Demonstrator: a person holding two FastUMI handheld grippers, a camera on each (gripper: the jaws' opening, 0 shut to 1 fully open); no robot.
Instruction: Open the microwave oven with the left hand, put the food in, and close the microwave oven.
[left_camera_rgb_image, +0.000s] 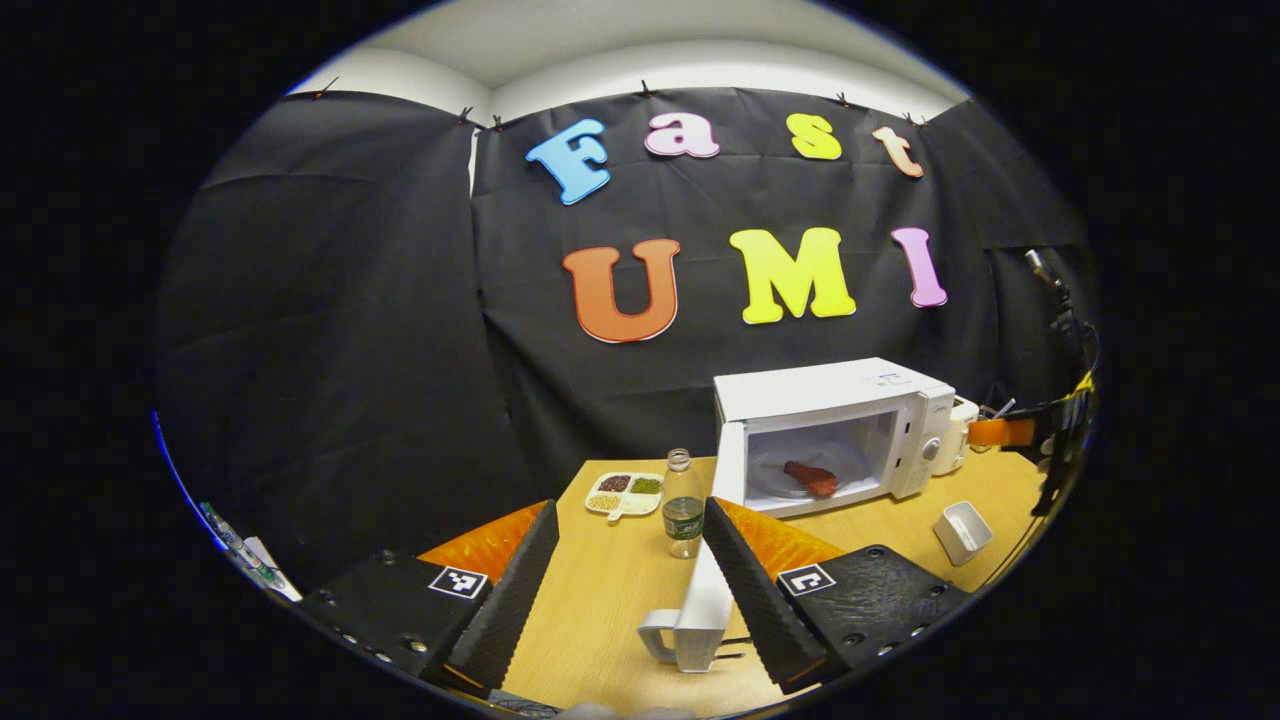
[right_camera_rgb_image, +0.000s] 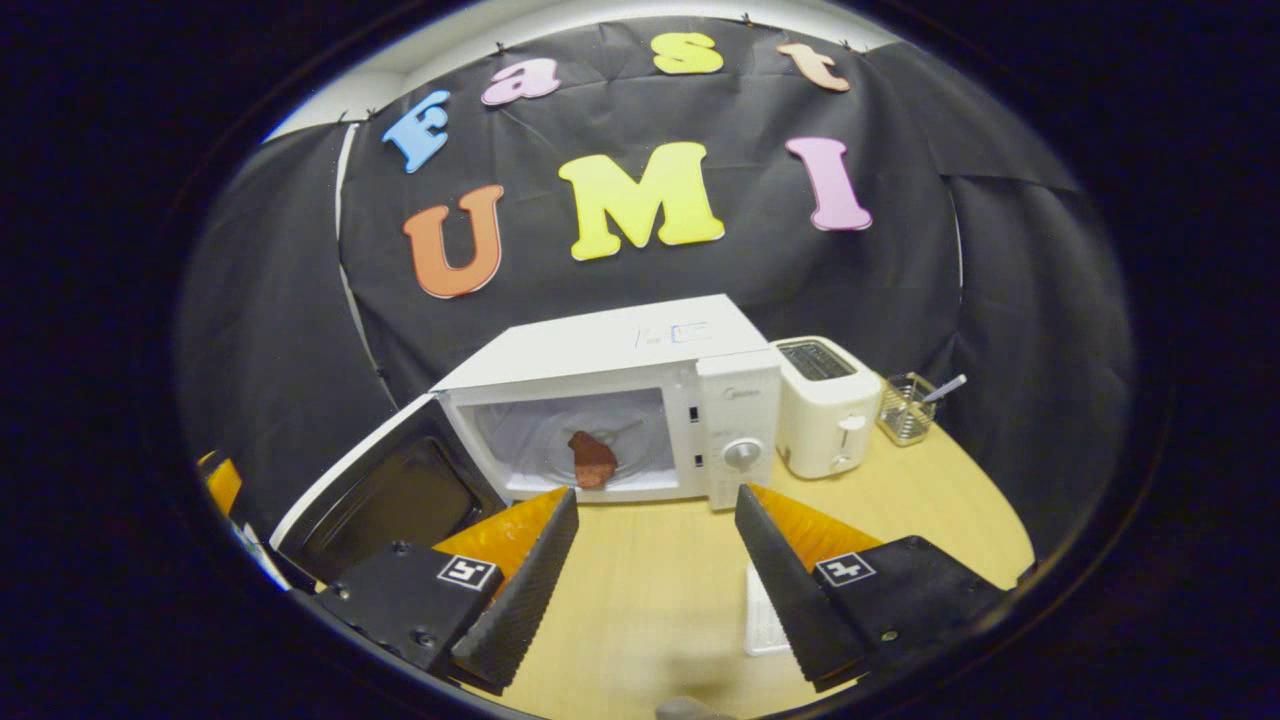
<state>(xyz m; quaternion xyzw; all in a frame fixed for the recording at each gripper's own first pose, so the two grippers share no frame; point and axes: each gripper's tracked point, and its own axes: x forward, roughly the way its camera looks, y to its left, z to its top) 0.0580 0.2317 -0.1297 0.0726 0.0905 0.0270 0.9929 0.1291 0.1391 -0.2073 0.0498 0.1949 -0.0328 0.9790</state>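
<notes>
A white microwave (left_camera_rgb_image: 830, 400) stands at the back of the wooden table with its door (left_camera_rgb_image: 730, 468) swung open to the left. A reddish piece of food (left_camera_rgb_image: 812, 478) lies on the glass plate inside. My left gripper (left_camera_rgb_image: 630, 510) is open and holds nothing, well back from the oven over the table. In the right gripper view the microwave (right_camera_rgb_image: 620, 370) is close ahead, with its door (right_camera_rgb_image: 390, 490) wide open and the food (right_camera_rgb_image: 592, 460) inside. My right gripper (right_camera_rgb_image: 657, 495) is open and empty just before the oven's opening. It also appears at the right edge as the right gripper (left_camera_rgb_image: 1035, 435).
A clear bottle (left_camera_rgb_image: 683, 505), a divided dish of grains (left_camera_rgb_image: 625, 493) and a white handled jug (left_camera_rgb_image: 695, 620) lie ahead of the left gripper. A small white tub (left_camera_rgb_image: 962, 530) sits to the right. A toaster (right_camera_rgb_image: 825, 405) and a wire basket (right_camera_rgb_image: 905, 408) stand right of the microwave.
</notes>
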